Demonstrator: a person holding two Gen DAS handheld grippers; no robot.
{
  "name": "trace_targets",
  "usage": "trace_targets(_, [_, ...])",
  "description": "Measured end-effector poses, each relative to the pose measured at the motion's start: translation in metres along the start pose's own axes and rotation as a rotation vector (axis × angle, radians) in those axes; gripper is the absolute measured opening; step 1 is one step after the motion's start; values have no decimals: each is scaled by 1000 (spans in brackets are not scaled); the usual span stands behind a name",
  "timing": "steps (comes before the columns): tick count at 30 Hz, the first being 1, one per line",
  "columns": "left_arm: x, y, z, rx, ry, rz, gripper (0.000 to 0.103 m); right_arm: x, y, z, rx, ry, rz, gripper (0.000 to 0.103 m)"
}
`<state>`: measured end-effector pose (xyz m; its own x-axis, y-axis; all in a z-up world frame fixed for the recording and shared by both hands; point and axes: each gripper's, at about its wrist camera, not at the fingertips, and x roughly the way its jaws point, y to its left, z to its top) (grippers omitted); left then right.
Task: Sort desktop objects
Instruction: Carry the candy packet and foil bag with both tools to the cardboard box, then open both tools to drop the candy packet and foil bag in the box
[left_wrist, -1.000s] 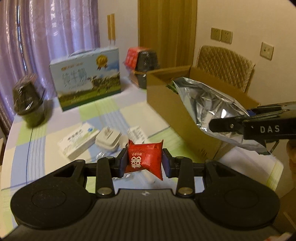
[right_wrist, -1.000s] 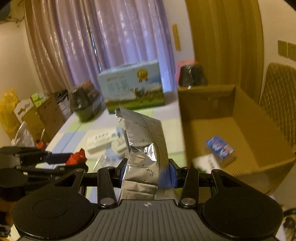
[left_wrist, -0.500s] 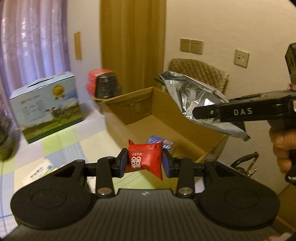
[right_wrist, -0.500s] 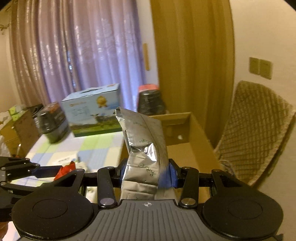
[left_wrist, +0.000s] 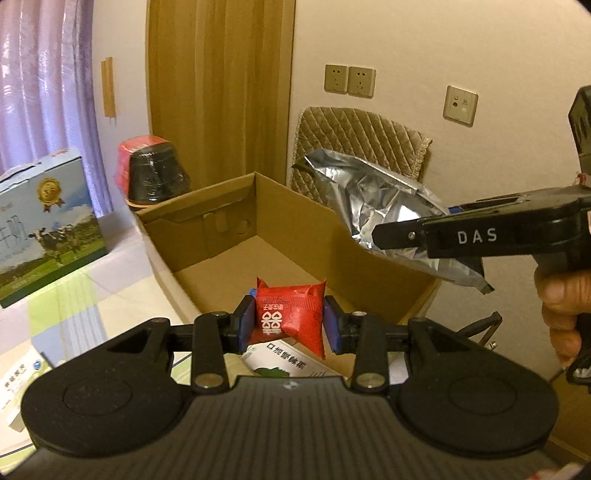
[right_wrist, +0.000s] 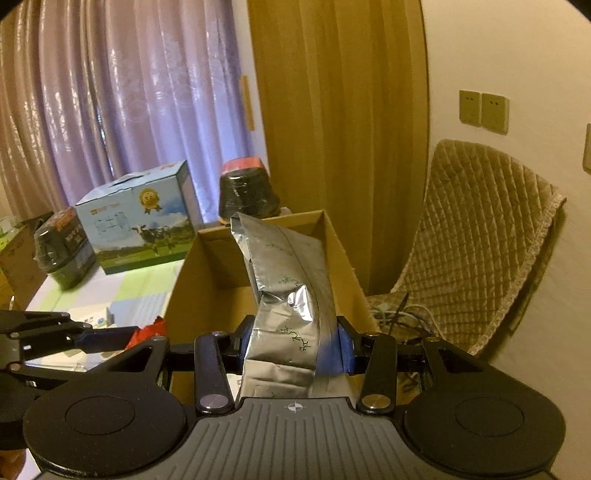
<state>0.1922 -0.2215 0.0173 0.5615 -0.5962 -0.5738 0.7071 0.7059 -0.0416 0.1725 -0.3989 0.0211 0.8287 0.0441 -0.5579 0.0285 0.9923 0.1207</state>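
My left gripper (left_wrist: 289, 320) is shut on a small red packet (left_wrist: 290, 315) with white characters, held over the near end of the open cardboard box (left_wrist: 236, 206). My right gripper (right_wrist: 293, 341) is shut on a crinkled silver foil bag (right_wrist: 286, 291), which hangs above the box (right_wrist: 218, 266). From the left wrist view the same foil bag (left_wrist: 384, 218) sits over the box's right wall, clamped by the right gripper's fingers (left_wrist: 402, 232). A white and green carton (left_wrist: 282, 360) lies inside the box under the red packet. The right wrist view shows the red packet (right_wrist: 149, 330) at the left.
A blue milk carton case (left_wrist: 44, 229) and a black wrapped bowl with a red lid (left_wrist: 153, 173) stand on the checked tablecloth (left_wrist: 66, 306) behind the box. A quilted chair (right_wrist: 476, 236) stands right of the box. Another wrapped bowl (right_wrist: 61, 247) sits at far left.
Both grippers have swung right from over the table to over the cardboard box, each keeping its load. The small white boxes and charger have left the left view.
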Motion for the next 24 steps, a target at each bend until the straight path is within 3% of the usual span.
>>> trace_targets(5, [15, -4, 3, 6, -3, -3, 37, 3, -7, -1, 5, 4, -11, 42])
trace_targets(7, [17, -1, 2, -9, -6, 5, 52, 4, -8, -2, 9, 7, -12, 42])
trace_targets(17, [8, 20, -2, -27, 16, 87, 52, 11, -8, -2, 17, 25, -7, 42])
trace_targets(24, [-2, 32, -4, -62, 7, 97, 52, 17, 2, 2, 5, 30, 0, 42])
